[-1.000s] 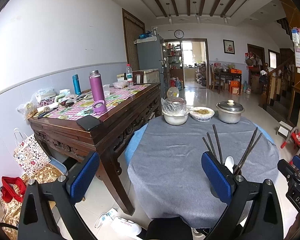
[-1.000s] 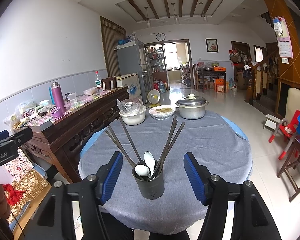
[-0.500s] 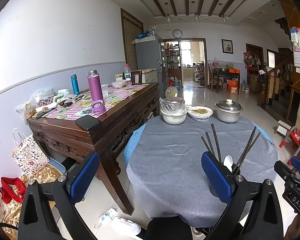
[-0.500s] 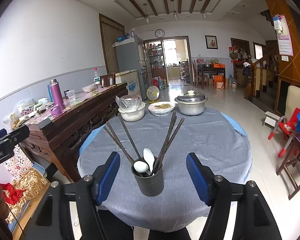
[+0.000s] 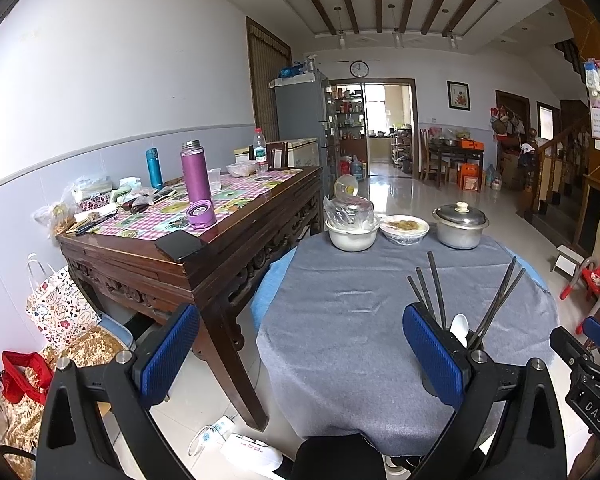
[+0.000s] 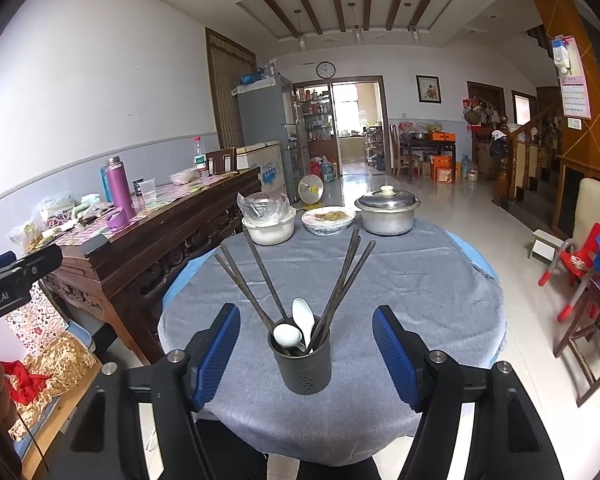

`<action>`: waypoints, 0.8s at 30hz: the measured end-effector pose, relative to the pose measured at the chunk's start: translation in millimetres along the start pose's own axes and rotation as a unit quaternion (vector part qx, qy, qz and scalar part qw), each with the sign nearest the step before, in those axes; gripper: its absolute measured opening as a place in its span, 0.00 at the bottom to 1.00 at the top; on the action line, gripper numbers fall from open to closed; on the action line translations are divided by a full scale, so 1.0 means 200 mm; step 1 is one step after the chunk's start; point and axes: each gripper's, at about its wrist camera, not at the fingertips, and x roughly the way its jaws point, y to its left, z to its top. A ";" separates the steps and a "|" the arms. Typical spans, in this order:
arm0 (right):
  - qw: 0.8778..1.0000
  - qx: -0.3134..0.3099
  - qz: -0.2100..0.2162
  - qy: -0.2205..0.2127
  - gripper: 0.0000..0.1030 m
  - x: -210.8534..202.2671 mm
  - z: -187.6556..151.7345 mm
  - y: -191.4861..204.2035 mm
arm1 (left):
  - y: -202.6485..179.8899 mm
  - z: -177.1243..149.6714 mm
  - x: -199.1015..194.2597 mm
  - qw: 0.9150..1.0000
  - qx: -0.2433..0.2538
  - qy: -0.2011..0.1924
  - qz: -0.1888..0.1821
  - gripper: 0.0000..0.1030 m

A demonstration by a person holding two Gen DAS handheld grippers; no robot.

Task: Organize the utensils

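Right wrist: right tongs [image 6: 306, 350] level, wide apart astride utensil holder [image 6: 300, 360].

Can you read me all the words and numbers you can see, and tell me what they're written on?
"DAS": on the black right claw body, seen from the left wrist view.
"Robot.AI": on the black left claw body, seen from the right wrist view; its start is cut off.
Wall clock: numbers too small to read.
Pink wall calendar: too blurred.
Freezer print: too blurred.
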 end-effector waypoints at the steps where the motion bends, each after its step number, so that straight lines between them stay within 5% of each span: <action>1: 1.000 -0.001 -0.001 -0.001 0.70 0.00 0.00 0.00 | 0.00 0.00 0.00 1.000 -0.001 0.001 0.000 0.98; 24: 1.000 0.002 0.000 -0.009 0.70 -0.03 -0.01 0.00 | 0.00 -0.01 0.01 1.000 -0.002 0.005 0.000 0.98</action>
